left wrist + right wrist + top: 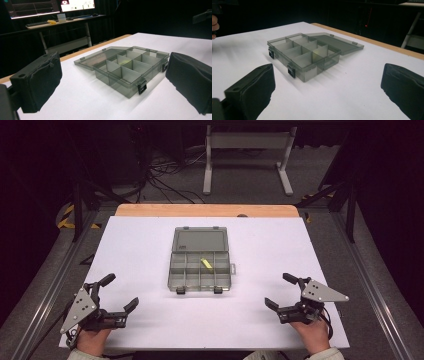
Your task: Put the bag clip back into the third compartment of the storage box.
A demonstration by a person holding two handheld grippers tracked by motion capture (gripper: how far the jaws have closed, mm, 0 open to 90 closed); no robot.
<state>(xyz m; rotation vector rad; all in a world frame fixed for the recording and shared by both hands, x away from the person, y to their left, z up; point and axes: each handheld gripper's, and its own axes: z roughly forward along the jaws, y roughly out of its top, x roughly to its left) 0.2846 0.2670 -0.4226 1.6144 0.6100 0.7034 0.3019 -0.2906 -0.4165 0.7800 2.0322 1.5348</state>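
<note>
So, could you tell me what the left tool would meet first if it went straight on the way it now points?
Probably the compartment box: it lies open between the left tool's spread jaws in the left gripper view, nearest at its latched front corner. Depth is uncertain.

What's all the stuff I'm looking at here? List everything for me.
compartment box: 1, smoky grey clear plastic, middle of the table, lid open and lying flat behind it
yellow piece: 1, yellow, in a back-row compartment of the box
table: 1, white top with a wooden far edge
white stand: 1, on the floor beyond the table
left gripper: 1, black, near left corner, jaws open
right gripper: 1, black, near right corner, jaws open
</note>
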